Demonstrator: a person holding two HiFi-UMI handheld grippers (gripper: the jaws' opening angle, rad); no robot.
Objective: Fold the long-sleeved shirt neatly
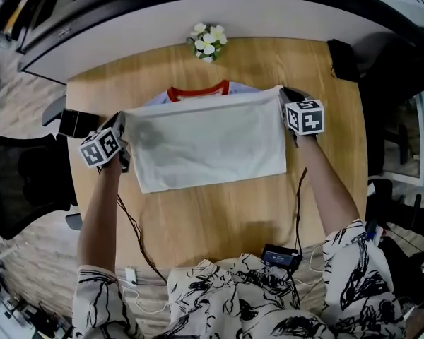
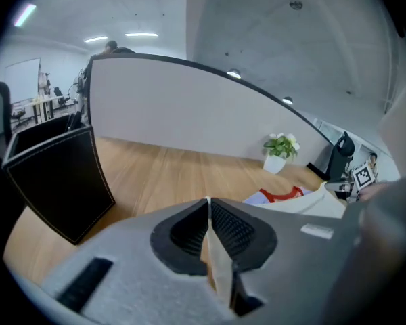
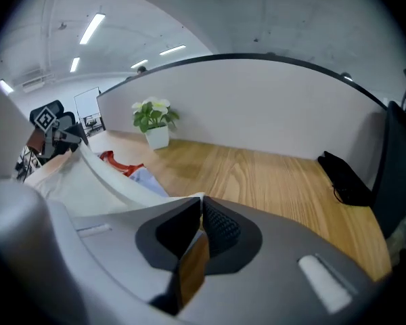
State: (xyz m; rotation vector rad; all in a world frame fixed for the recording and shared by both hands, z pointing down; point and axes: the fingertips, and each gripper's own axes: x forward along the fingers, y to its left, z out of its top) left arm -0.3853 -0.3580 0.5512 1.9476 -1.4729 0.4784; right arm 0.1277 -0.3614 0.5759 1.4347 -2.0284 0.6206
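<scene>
soft white shirt (image 1: 212,143), a smooth rectangle on a wood-grain table (image 1: 226,210). left gripper (image 1: 122,136) and right gripper (image 1: 286,101) each clamp a far corner.

Between the shirt (image 1: 212,147) and the near edge, the desk (image 1: 219,210) is bare wood, so I have an open strip there for either hand. Only a small black device (image 1: 280,257) at the edge and the cables (image 1: 132,226) trailing down each side get in the way. On the left a black box (image 1: 76,122) stands just beside my left gripper (image 1: 122,127) (tight on that side). My right gripper (image 1: 285,99) has clear wood to its right, well apart from a black item (image 1: 345,61) in the far corner. Beyond the shirt a plant (image 1: 208,42) sits mid-desk, with open wood on both sides of it. The curved partition (image 1: 198,9) closes off the back.
</scene>
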